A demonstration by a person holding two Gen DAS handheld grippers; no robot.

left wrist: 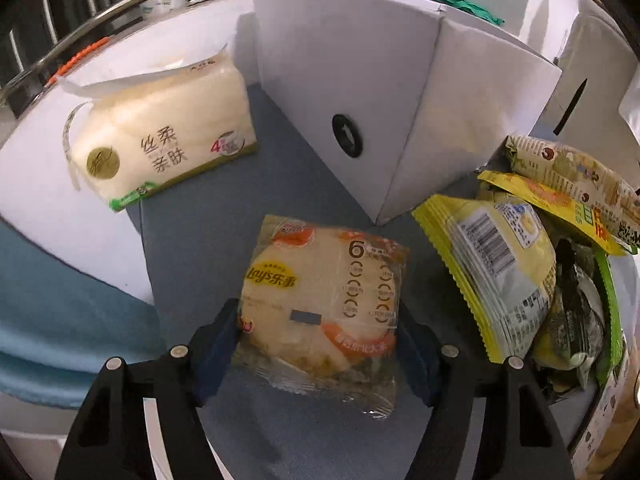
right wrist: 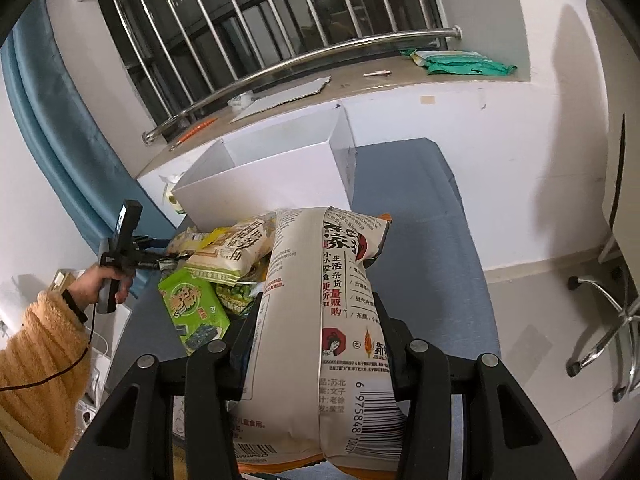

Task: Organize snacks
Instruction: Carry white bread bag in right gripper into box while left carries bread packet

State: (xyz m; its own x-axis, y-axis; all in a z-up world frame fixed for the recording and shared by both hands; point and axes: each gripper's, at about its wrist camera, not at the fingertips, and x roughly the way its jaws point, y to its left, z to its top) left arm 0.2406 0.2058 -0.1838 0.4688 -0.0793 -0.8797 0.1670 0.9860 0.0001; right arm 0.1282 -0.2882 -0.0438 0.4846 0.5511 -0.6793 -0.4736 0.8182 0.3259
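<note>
My left gripper [left wrist: 320, 326] is shut on a clear Lay's pack of round crackers [left wrist: 324, 300], held just above the blue-grey table [left wrist: 224, 240]. A white open box [left wrist: 372, 120] stands behind it, and it also shows in the right wrist view [right wrist: 276, 176]. A pile of snack bags [left wrist: 520, 272] lies at the right. My right gripper [right wrist: 316, 340] is shut on a large white snack bag with red and black print [right wrist: 320, 320], held above the pile [right wrist: 216, 276]. The left gripper [right wrist: 124, 252] and the hand holding it show at the left.
A tissue pack [left wrist: 160, 136] lies on the table at the back left. A windowsill [right wrist: 360, 80] with a rail, cardboard and a green packet [right wrist: 460, 62] runs behind the box. A blue curtain [right wrist: 52, 136] hangs left. A chair base [right wrist: 604, 320] stands on the floor at right.
</note>
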